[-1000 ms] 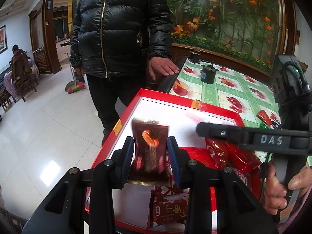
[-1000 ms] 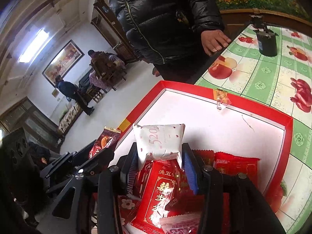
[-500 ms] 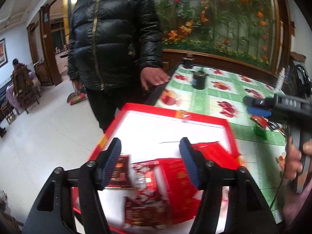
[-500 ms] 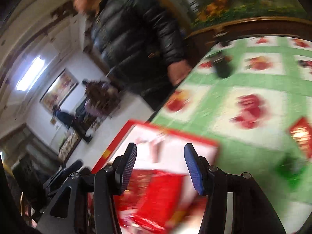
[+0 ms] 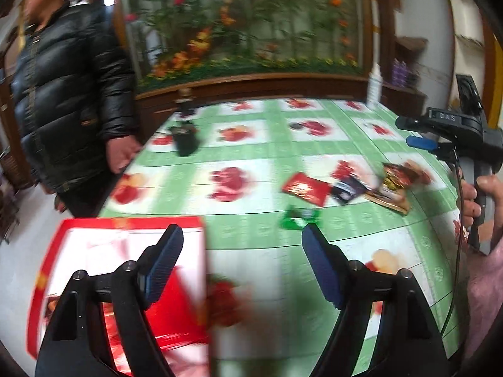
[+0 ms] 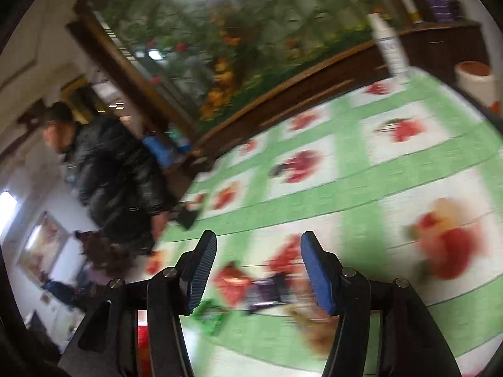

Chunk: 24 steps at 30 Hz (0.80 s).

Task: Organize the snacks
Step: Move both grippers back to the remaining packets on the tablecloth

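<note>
My left gripper (image 5: pixel 242 248) is open and empty, above the right edge of the red box (image 5: pixel 201 251), which holds red snack packets (image 5: pixel 176 311). Loose snacks lie on the green tablecloth ahead: a red packet (image 5: pixel 306 187), a dark packet (image 5: pixel 347 188), a gold-brown packet (image 5: pixel 394 185) and a green candy (image 5: pixel 297 218). My right gripper (image 6: pixel 257 260) is open and empty over that same group, which shows blurred in the right wrist view: red packet (image 6: pixel 232 282), dark packet (image 6: pixel 270 290), green candy (image 6: pixel 210 314). The right gripper also shows in the left wrist view (image 5: pixel 418 135).
A person in a black jacket (image 5: pixel 69 100) stands at the table's left edge with a hand on it. A black cup (image 5: pixel 185 139) and a white bottle (image 5: pixel 374 86) stand on the far side of the table (image 5: pixel 251 157). A wooden-framed flower panel is behind.
Both grippers let go of their snack packets into the red box, opened, and swung right toward the loose snacks on the tablecloth.
</note>
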Motion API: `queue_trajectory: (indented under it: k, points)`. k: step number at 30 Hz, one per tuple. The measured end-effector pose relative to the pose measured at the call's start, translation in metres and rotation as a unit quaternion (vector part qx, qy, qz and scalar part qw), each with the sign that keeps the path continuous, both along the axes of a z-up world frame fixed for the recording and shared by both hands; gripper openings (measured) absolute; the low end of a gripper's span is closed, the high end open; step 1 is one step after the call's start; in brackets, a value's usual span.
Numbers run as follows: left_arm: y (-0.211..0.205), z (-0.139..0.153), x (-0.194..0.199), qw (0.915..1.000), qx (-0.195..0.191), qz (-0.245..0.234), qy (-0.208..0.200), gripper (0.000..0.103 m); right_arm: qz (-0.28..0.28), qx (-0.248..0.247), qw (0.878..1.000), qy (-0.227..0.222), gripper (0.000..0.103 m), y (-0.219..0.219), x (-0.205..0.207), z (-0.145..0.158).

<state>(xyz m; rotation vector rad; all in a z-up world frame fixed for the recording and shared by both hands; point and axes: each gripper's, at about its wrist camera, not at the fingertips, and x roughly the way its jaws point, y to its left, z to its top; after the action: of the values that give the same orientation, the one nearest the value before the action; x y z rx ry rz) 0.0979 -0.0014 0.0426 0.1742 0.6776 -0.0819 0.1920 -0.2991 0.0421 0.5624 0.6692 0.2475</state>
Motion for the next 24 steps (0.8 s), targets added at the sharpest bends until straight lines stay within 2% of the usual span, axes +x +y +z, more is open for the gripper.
queue_trajectory:
  k: [5, 10, 13, 15, 18, 20, 24]
  points:
    - [-0.036, -0.02, 0.016, 0.9987, -0.016, -0.023, 0.042, 0.078, -0.037, -0.013, 0.995, 0.093, 0.059, -0.028, 0.014, -0.024]
    - [-0.043, -0.03, 0.034, 0.9984, 0.012, -0.009, 0.054, 0.078, -0.024, 0.009, 0.989, 0.142, 0.059, -0.04, 0.011, -0.034]
    - [-0.035, -0.031, 0.048, 0.9974, 0.011, 0.01, 0.07, 0.078, -0.044, 0.026, 0.989, 0.137, 0.059, -0.057, 0.001, -0.029]
    - [-0.031, -0.031, 0.053, 0.9973, 0.008, 0.013, 0.072, 0.078, -0.065, 0.055, 0.988, 0.128, 0.059, -0.075, -0.009, -0.027]
    - [-0.029, -0.034, 0.06, 0.9968, 0.02, 0.015, 0.076, 0.078, -0.081, 0.088, 0.983, 0.141, 0.061, -0.09, -0.013, -0.034]
    - [-0.026, -0.038, 0.065, 0.9961, 0.022, 0.019, 0.083, 0.078, -0.076, 0.09, 0.98, 0.163, 0.061, -0.087, -0.008, -0.04]
    - [-0.024, -0.047, 0.07, 0.9946, 0.02, 0.02, 0.1, 0.078, -0.03, 0.063, 0.98, 0.187, 0.061, -0.059, 0.003, -0.045]
